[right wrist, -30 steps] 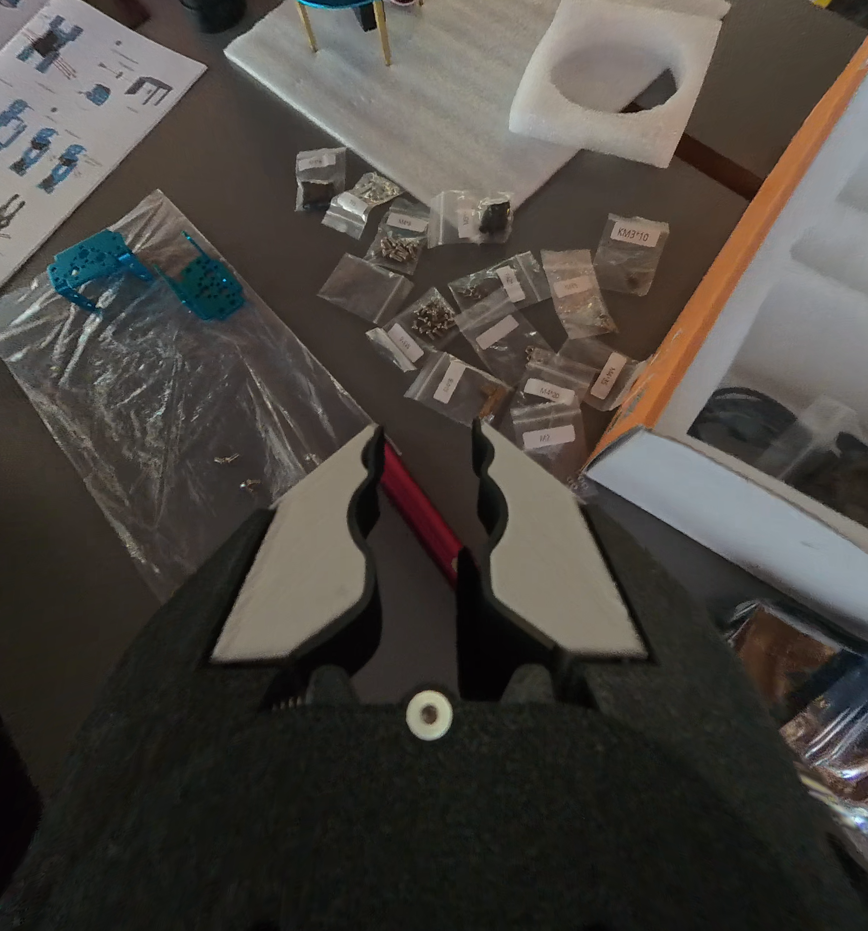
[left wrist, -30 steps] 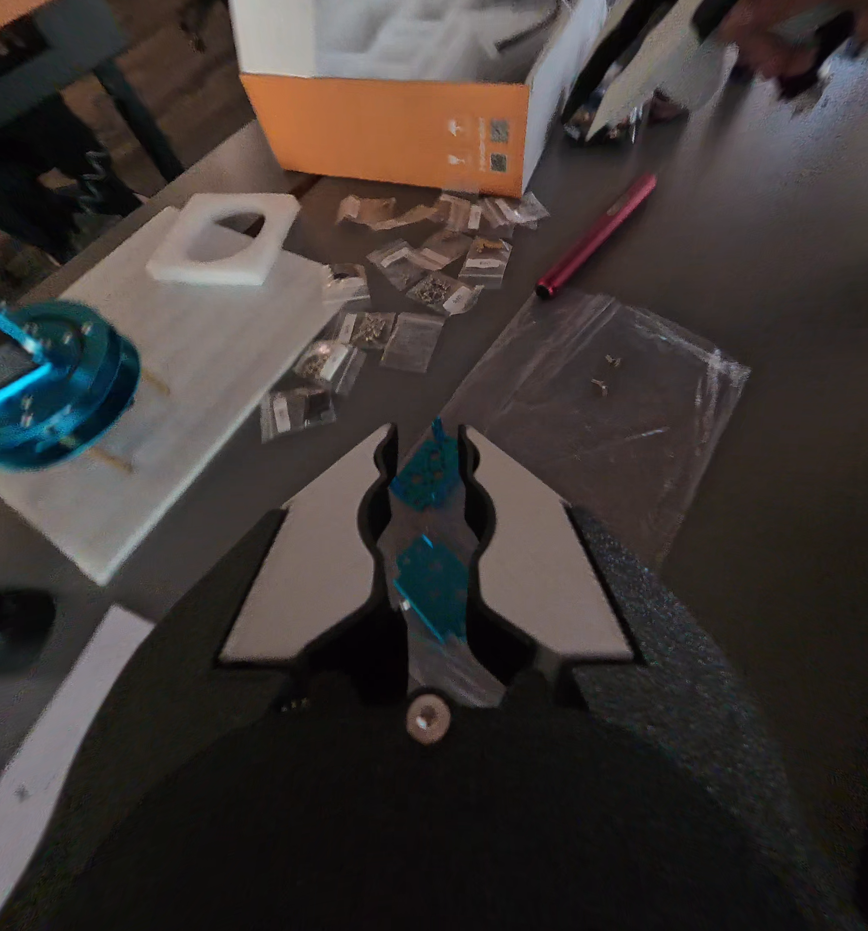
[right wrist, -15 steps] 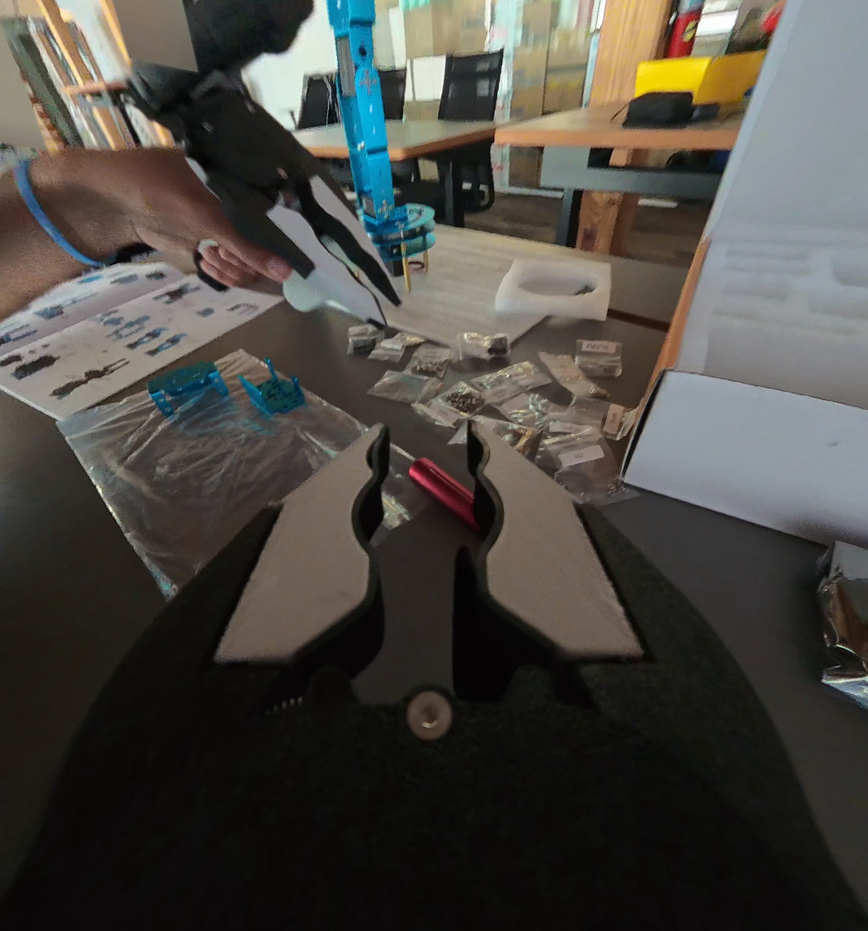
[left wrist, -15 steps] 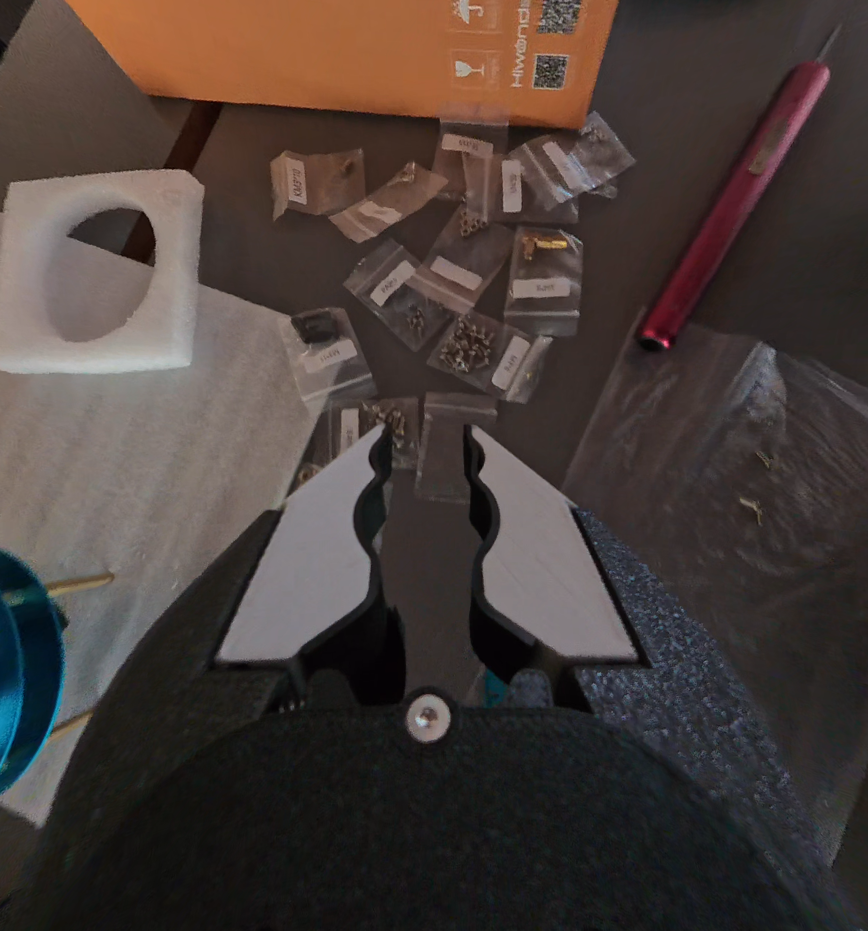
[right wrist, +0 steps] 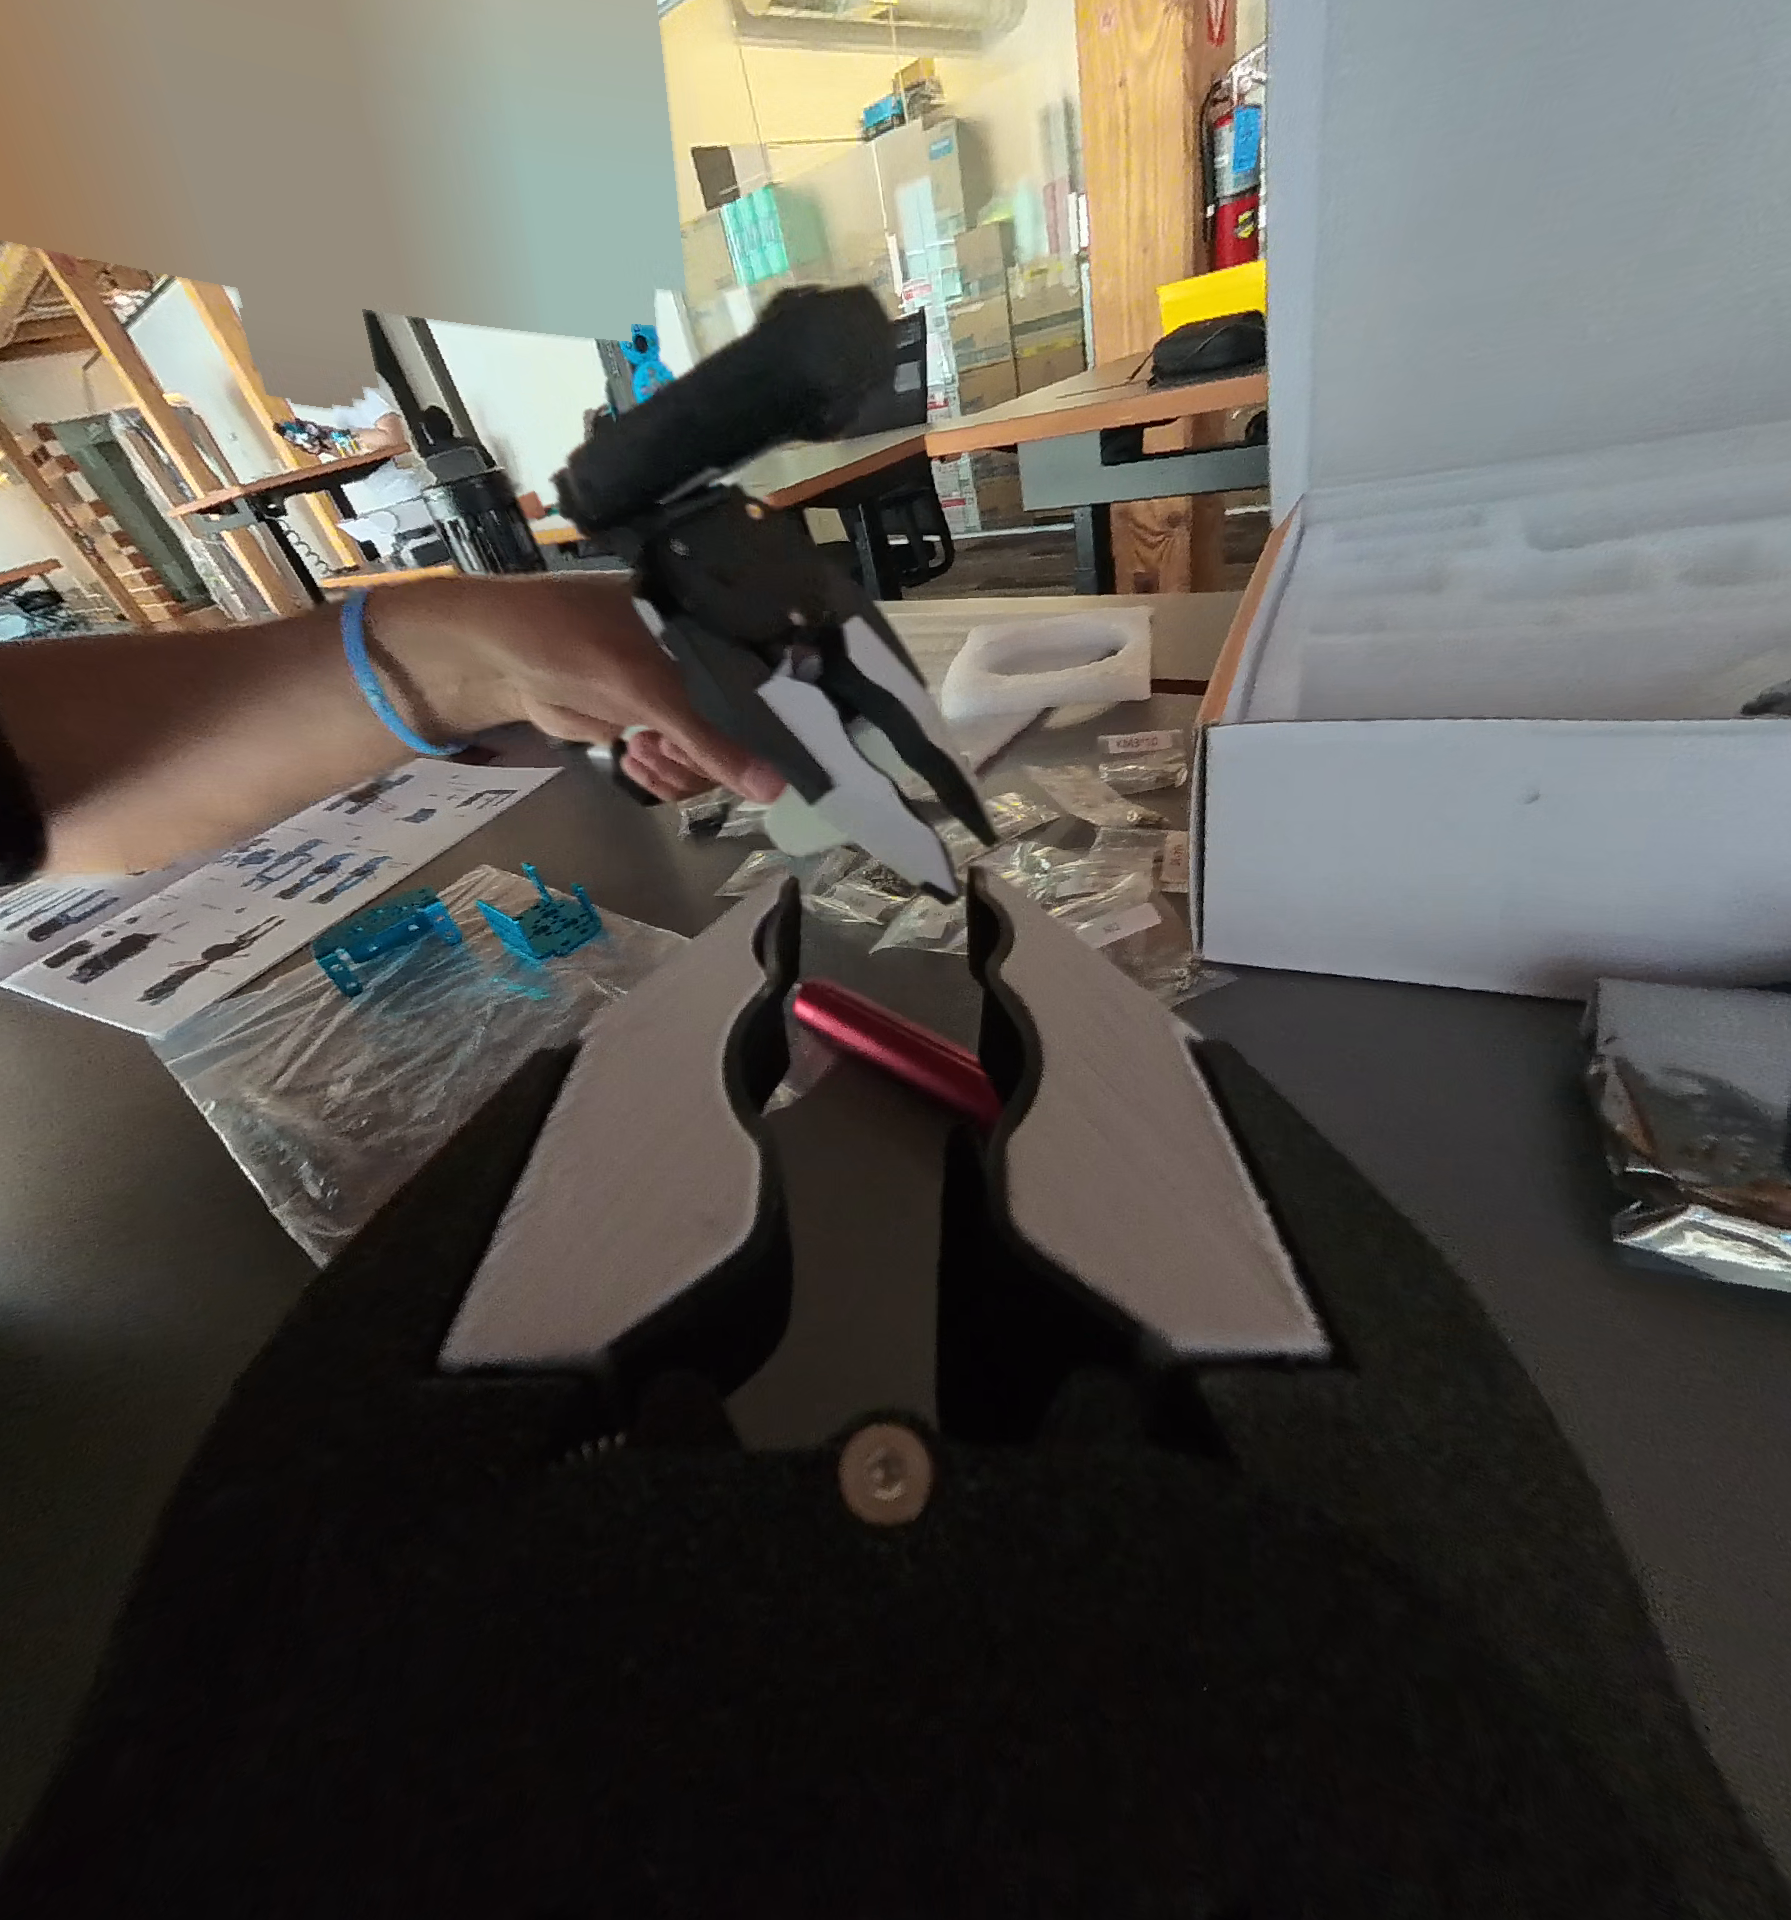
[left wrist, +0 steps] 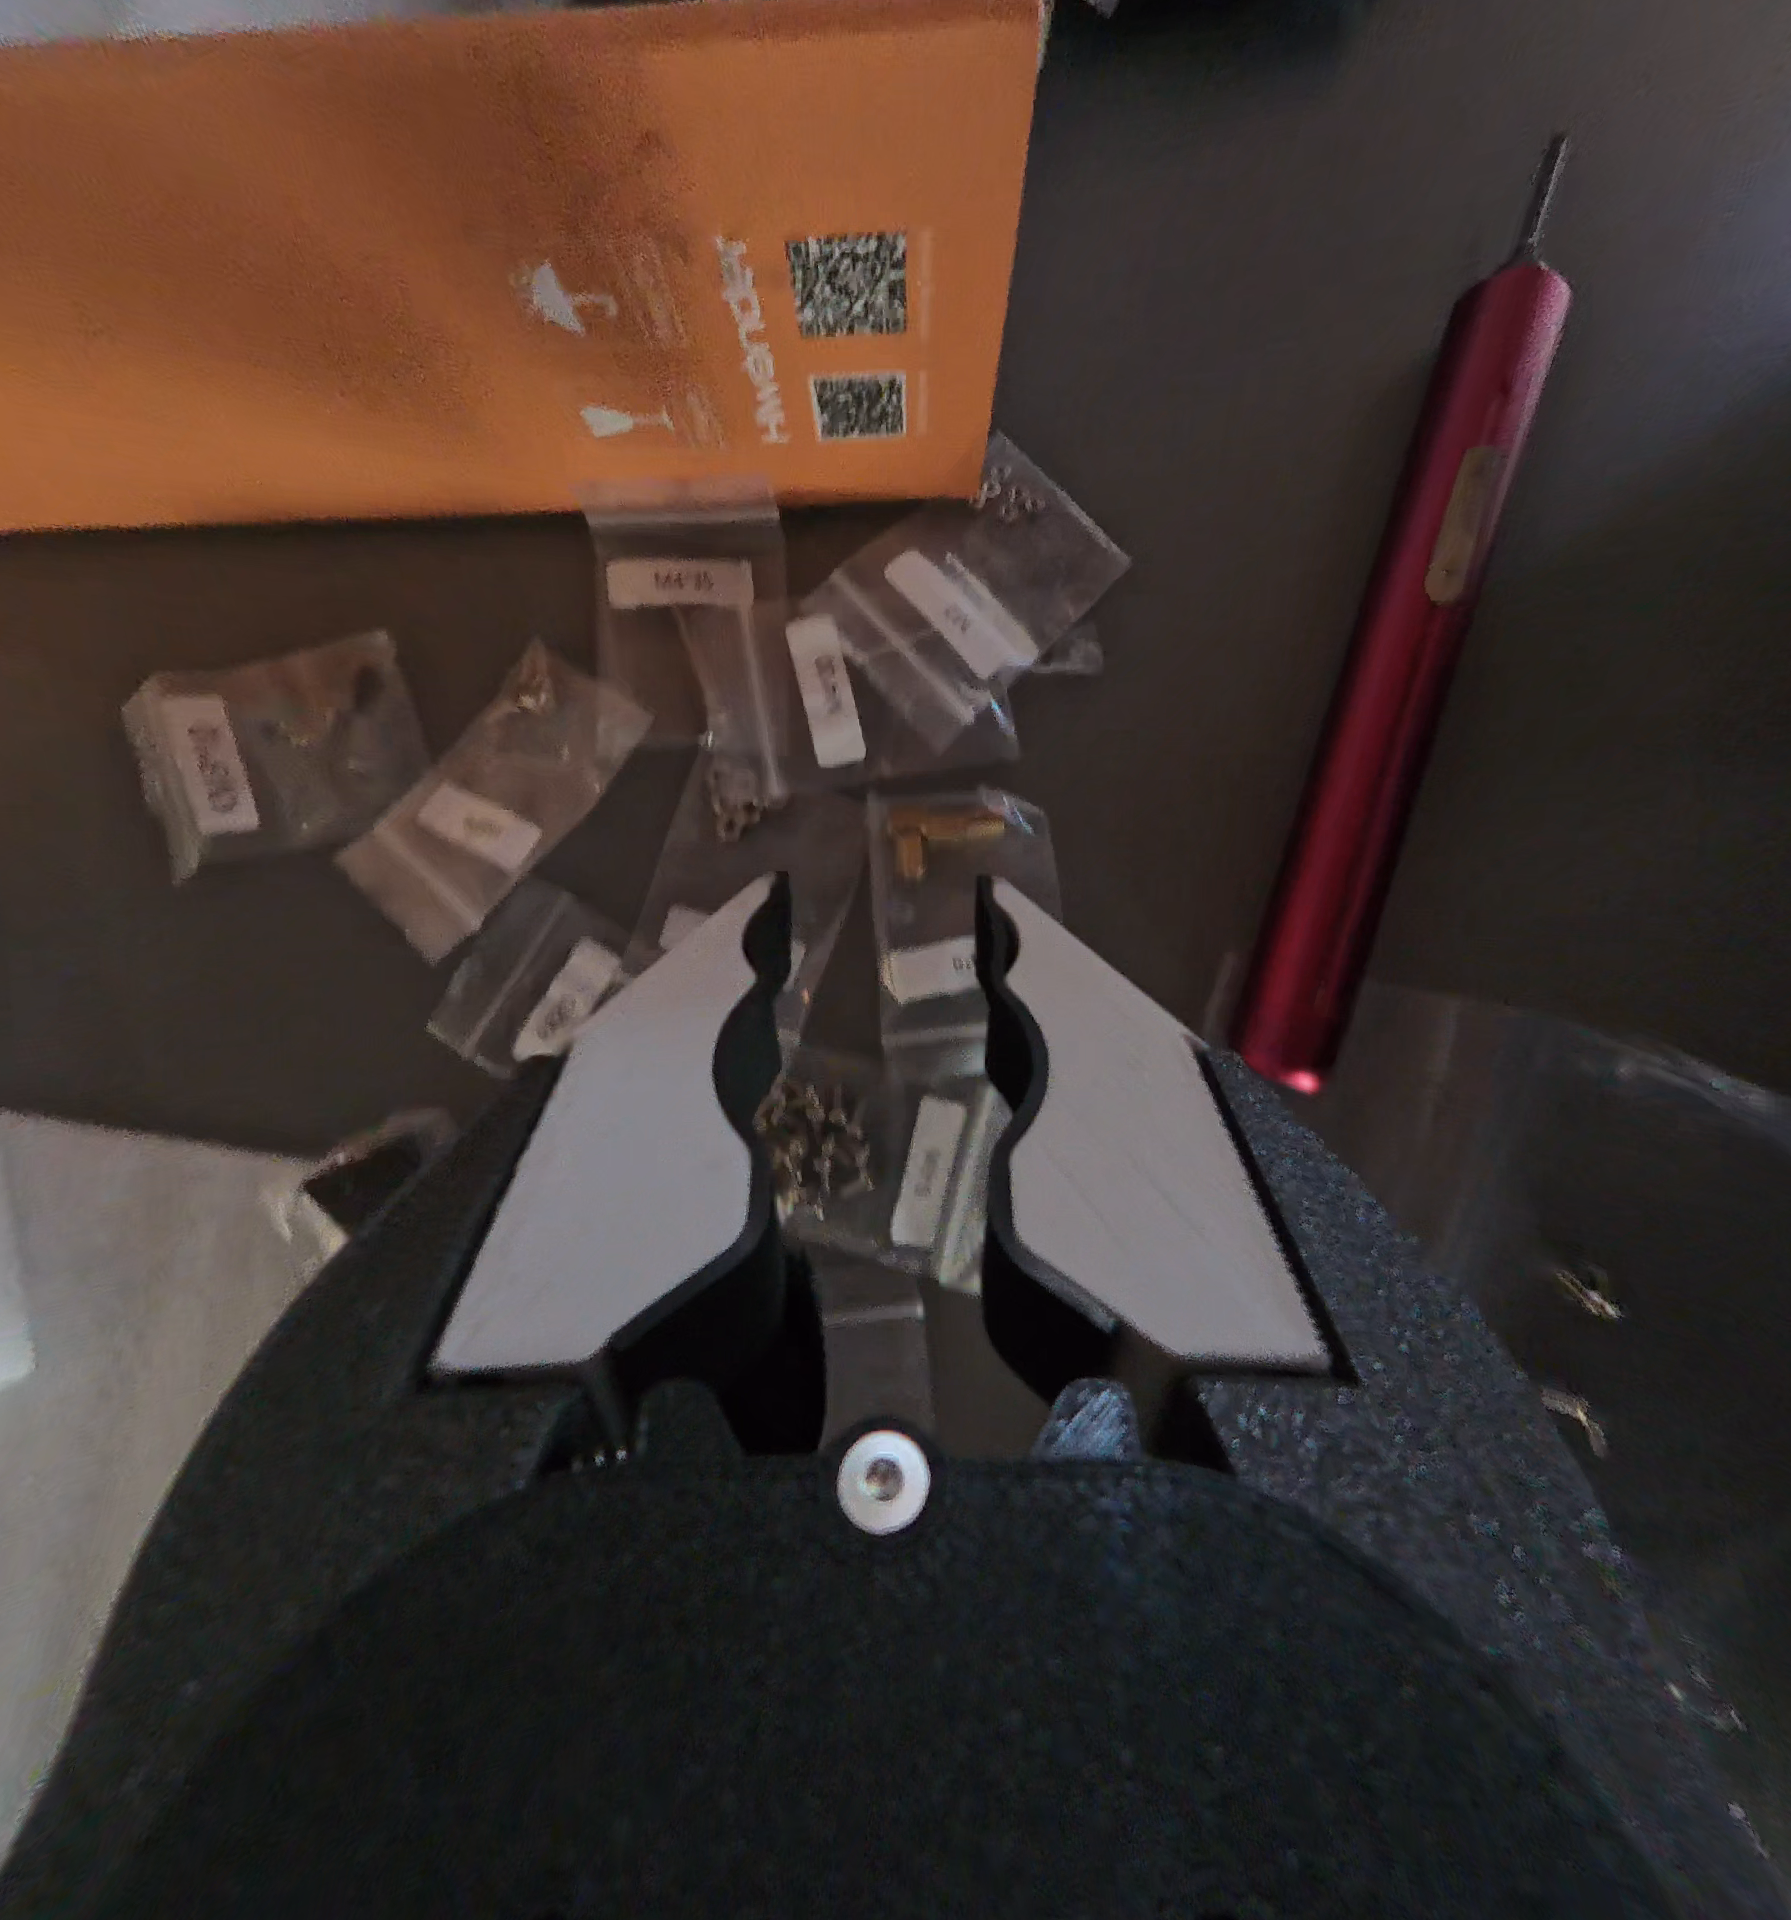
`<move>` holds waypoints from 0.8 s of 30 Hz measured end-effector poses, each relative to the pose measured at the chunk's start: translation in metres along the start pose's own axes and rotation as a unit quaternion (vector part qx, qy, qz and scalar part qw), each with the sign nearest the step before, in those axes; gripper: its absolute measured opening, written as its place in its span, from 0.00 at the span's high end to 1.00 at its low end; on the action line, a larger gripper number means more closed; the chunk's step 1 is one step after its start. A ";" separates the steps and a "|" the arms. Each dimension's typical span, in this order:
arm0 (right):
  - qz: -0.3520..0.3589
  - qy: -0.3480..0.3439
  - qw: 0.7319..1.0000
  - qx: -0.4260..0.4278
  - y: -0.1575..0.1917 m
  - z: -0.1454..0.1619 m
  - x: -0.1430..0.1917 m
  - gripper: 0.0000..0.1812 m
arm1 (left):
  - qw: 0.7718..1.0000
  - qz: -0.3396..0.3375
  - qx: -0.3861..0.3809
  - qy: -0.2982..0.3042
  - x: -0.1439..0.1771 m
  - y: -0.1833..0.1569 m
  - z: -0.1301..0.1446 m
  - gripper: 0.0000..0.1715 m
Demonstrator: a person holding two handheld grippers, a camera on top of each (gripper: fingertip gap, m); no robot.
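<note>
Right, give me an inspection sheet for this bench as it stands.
Surface: dark table.
Things: small hardware bags beside orange box; red screwdriver; blue brackets on clear plastic sheet.
Clutter: instruction sheet, white foam ring, foil pouch.
Grippers: left gripper open over the bags; right gripper open, red screwdriver lying just ahead.
Cables: nothing seen.
Surroundings: desks, stacked cartons.

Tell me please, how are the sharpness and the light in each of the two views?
Left wrist view: dim and soft; the orange box and small bags are smeared, the left gripper is sharper. Right wrist view: bright background, dark table; the left gripper and hand are slightly blurred.
</note>
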State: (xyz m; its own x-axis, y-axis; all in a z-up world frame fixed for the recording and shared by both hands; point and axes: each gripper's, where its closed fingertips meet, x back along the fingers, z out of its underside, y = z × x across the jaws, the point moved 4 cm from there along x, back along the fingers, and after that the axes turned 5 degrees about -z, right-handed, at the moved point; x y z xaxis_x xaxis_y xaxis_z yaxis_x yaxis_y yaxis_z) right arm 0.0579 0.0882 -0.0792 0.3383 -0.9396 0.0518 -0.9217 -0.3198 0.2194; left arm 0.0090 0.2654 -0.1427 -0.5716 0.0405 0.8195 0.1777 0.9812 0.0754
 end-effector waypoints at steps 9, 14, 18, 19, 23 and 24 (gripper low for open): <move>-0.004 0.021 1.000 0.014 0.004 0.004 -0.005 0.83 | 0.999 -0.051 -0.007 0.000 -0.001 0.037 -0.020 0.79; -0.007 0.022 1.000 0.011 0.005 0.005 -0.005 0.84 | 0.992 -0.115 -0.041 0.021 0.010 0.075 -0.020 0.79; -0.004 0.024 1.000 0.009 0.004 0.005 -0.004 0.84 | 0.984 -0.165 -0.041 0.051 0.019 0.093 -0.001 0.79; -0.002 0.028 1.000 0.006 0.004 0.006 -0.004 0.85 | 0.984 -0.166 -0.034 0.054 0.023 0.092 0.005 0.79; 0.000 0.043 0.999 0.004 0.005 0.009 -0.006 0.86 | 0.982 -0.174 -0.005 0.067 0.043 0.089 0.034 0.79; 0.003 0.042 0.999 0.009 0.005 0.009 -0.006 0.86 | 0.982 -0.174 0.002 0.070 0.049 0.088 0.041 0.79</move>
State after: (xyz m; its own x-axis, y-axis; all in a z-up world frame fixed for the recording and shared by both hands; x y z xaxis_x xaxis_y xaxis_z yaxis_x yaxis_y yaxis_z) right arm 0.0494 0.0907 -0.0871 0.3464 -0.9282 0.1357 -0.9269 -0.3164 0.2017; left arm -0.0357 0.3615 -0.1193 -0.4812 -0.3240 0.8145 -0.0125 0.9316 0.3632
